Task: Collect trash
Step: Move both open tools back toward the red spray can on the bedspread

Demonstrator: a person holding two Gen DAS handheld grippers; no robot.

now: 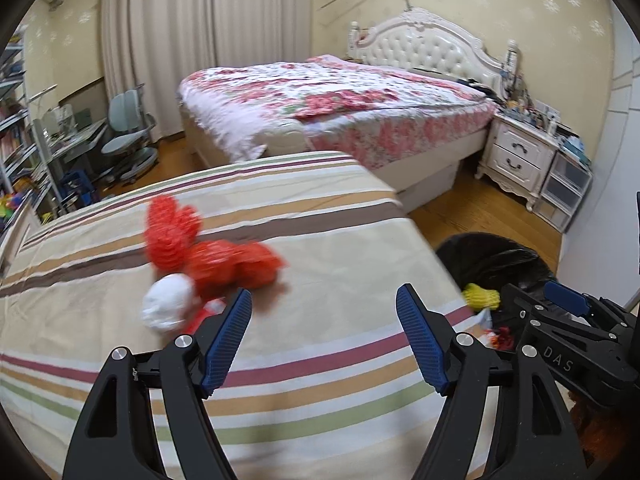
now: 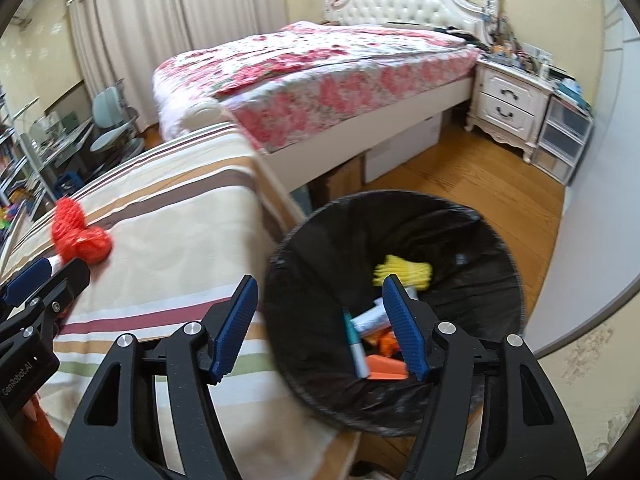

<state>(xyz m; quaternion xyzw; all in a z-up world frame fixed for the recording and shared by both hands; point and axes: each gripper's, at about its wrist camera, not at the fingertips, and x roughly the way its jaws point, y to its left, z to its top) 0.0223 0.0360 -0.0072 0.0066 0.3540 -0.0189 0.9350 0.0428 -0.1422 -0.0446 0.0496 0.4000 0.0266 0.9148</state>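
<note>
Left wrist view.
- Left gripper [image 1: 324,300]: jaws spread wide, nothing between the blue pads; it hangs over the striped cloth [image 1: 280,380].
- Red mesh bag [image 1: 208,248]: crumpled, lying on the striped cloth ahead of the left finger, blurred.
- White wad [image 1: 168,306]: crumpled, touching the near side of the red mesh bag, just left of the left fingertip. A small red-and-white scrap shows beside it, too blurred to tell what it is.
- Bin [image 1: 492,256]: black-lined, on the wooden floor [image 1: 472,208] just past the right edge of the cloth; a yellow piece [image 1: 482,296] lies inside.
- Right gripper [image 1: 568,304]: seen at the right edge, over the near rim of the bin.
- Flowered bed [image 1: 340,100], white nightstand [image 1: 516,152] and desk chair [image 1: 128,136] stand behind.

Right wrist view.
- Right gripper [image 2: 316,288]: jaws apart, holding nothing; its right finger is over the bin [image 2: 320,248], its left finger over the striped cloth's [image 2: 168,240] edge.
- Bin contents: yellow piece [image 2: 404,272], a white tube [image 2: 370,320], a teal and white pen [image 2: 356,348], orange scraps [image 2: 386,368].
- Red mesh bag [image 2: 80,236]: on the cloth at far left, well apart from the bin.
- Left gripper [image 2: 28,280]: at the left edge, near the red mesh bag.
</note>
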